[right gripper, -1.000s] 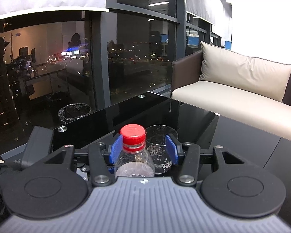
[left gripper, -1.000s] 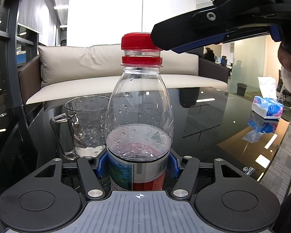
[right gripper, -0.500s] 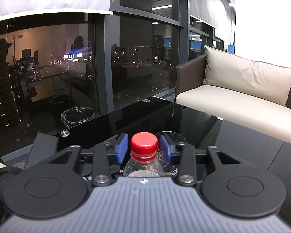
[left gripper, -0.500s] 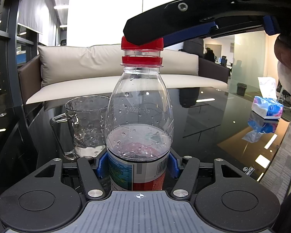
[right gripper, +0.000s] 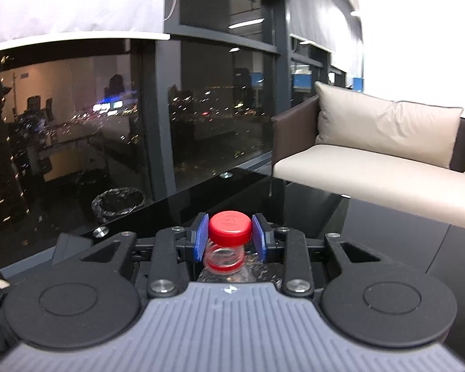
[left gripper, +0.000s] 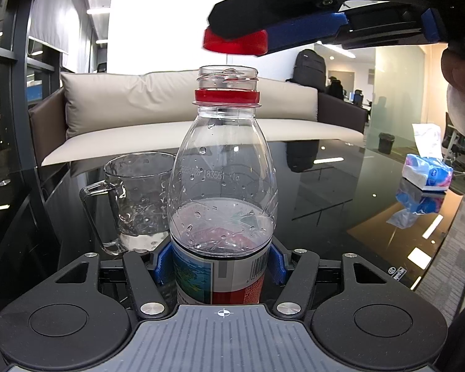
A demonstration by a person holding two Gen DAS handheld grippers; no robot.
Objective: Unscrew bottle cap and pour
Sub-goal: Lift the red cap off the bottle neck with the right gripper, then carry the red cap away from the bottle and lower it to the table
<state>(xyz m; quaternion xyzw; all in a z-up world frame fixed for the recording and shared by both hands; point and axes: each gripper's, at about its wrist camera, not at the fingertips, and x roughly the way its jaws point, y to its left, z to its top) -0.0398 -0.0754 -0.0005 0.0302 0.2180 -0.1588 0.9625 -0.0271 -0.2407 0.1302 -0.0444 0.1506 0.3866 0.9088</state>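
Above glass table [left gripper: 341,192], right tool [right gripper: 230,235] holds cap [right gripper: 230,228] off bottle [left gripper: 223,186].

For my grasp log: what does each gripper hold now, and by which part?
Left gripper clamps the bottle at its labelled lower body. Right gripper pinches the red cap by its sides.

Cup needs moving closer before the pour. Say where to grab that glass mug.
Grip the glass mug across its handle, coming from its left: the handle juts out that way, and the bottle crowds the other side.
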